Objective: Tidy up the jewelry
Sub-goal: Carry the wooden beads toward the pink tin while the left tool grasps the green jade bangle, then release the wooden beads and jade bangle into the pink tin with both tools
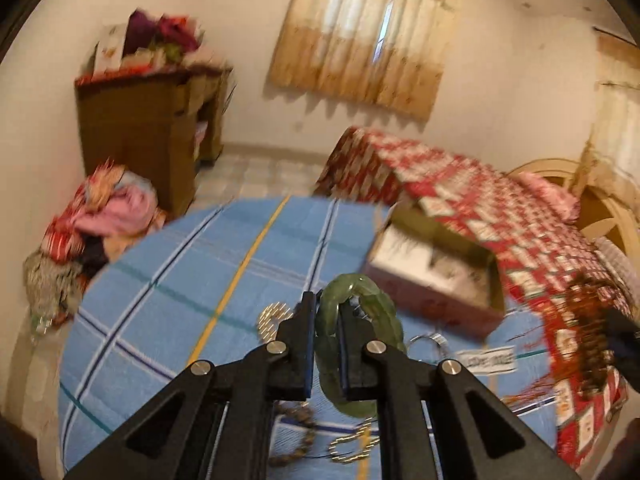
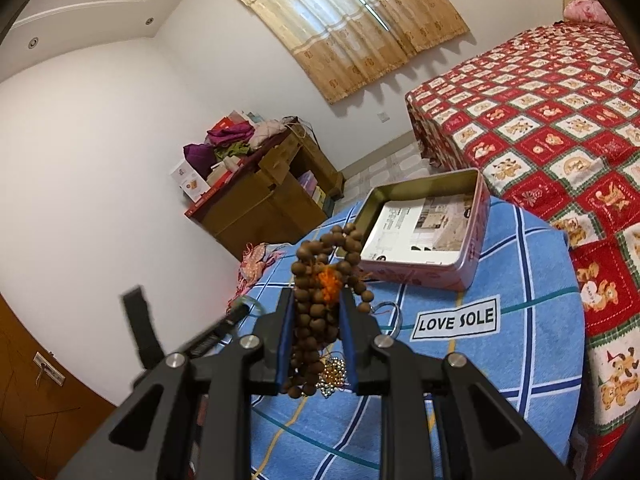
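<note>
— What is each claw doing?
— The left gripper (image 1: 326,312) pinches a green jade bangle (image 1: 360,320) above the blue plaid tablecloth (image 1: 180,280), though blur softens it.
— And the right gripper (image 2: 318,312)?
— It clamps a bunched wooden bead necklace (image 2: 320,300), near the open pink tin (image 2: 424,228).

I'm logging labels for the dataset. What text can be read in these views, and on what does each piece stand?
"LOVE SOLE": black capitals on a white label sewn to the blue checked cloth.
The same label in the left wrist view: too blurred to read.
Printed sheet inside the tin: print too small to read.
Boxes on the cabinet: markings too small to read.
</note>
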### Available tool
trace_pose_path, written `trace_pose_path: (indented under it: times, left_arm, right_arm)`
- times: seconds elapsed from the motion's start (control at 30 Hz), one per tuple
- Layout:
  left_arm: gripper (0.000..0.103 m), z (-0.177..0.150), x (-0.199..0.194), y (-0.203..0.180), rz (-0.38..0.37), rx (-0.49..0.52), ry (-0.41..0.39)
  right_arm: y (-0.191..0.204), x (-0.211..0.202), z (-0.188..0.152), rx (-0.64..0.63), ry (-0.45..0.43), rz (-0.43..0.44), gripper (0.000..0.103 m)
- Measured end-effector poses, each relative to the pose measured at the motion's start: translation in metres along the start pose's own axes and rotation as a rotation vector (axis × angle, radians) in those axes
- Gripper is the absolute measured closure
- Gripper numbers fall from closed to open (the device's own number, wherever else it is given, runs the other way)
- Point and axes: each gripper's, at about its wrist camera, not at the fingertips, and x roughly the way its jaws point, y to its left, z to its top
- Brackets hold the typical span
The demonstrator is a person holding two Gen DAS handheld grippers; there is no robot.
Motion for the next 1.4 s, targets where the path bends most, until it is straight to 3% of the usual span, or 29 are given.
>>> trace_pose_path:
  times: [0.2, 0.4, 0.6, 0.8, 0.87, 0.93, 0.97, 1.0, 1.07, 1.1, 1.23, 1.4]
  left_arm:
    - [0.095, 0.025, -0.004, -0.033, -0.079, 0.073, -0.051]
    - [0.095, 0.053, 0.042, -0.072, -0.13, 0.122, -0.047]
    - [0.095, 0.064, 0.117, -0.1, -0.153, 0.113, 0.011]
    - [0.095, 0.051, 0.172, -0.107, -0.103, 0.151, 0.102]
    - [0.095, 0.047, 0.182, -0.106, -0.06, 0.166, 0.126]
    - [0.09, 0.047, 0.187, -0.105, -0.024, 0.191, 0.142]
    - [0.08, 0.048, 0.187, -0.105, -0.026, 0.196, 0.15]
    - [0.062, 0.051, 0.184, -0.104, -0.03, 0.196, 0.158]
    - [0.043, 0.056, 0.167, -0.1, -0.023, 0.188, 0.127]
    - [0.039, 0.059, 0.157, -0.097, -0.021, 0.186, 0.099]
    - [0.032, 0.054, 0.105, -0.08, 0.024, 0.184, 0.042]
    - [0.032, 0.016, 0.048, -0.056, 0.116, 0.149, 0.025]
  right_arm:
    - [-0.004, -0.008, 0.032, -0.026, -0.072, -0.009, 0.078]
    - [-0.019, 0.016, 0.077, -0.063, -0.142, -0.077, 0.078]
    - [-0.073, 0.076, 0.096, 0.037, -0.083, -0.126, 0.078]
    - [-0.102, 0.13, 0.083, 0.072, 0.034, -0.153, 0.078]
    - [-0.106, 0.139, 0.079, 0.063, 0.059, -0.205, 0.071]
    - [-0.107, 0.139, 0.079, 0.047, 0.061, -0.228, 0.044]
    - [-0.105, 0.133, 0.079, 0.037, 0.042, -0.238, 0.038]
    - [-0.102, 0.125, 0.081, 0.028, 0.015, -0.241, 0.033]
    - [-0.094, 0.107, 0.085, 0.017, -0.023, -0.24, 0.033]
    - [-0.09, 0.092, 0.086, 0.016, -0.056, -0.247, 0.033]
    - [-0.07, 0.032, 0.078, 0.032, -0.199, -0.272, 0.033]
    - [-0.046, 0.0, 0.039, 0.005, -0.17, -0.292, 0.033]
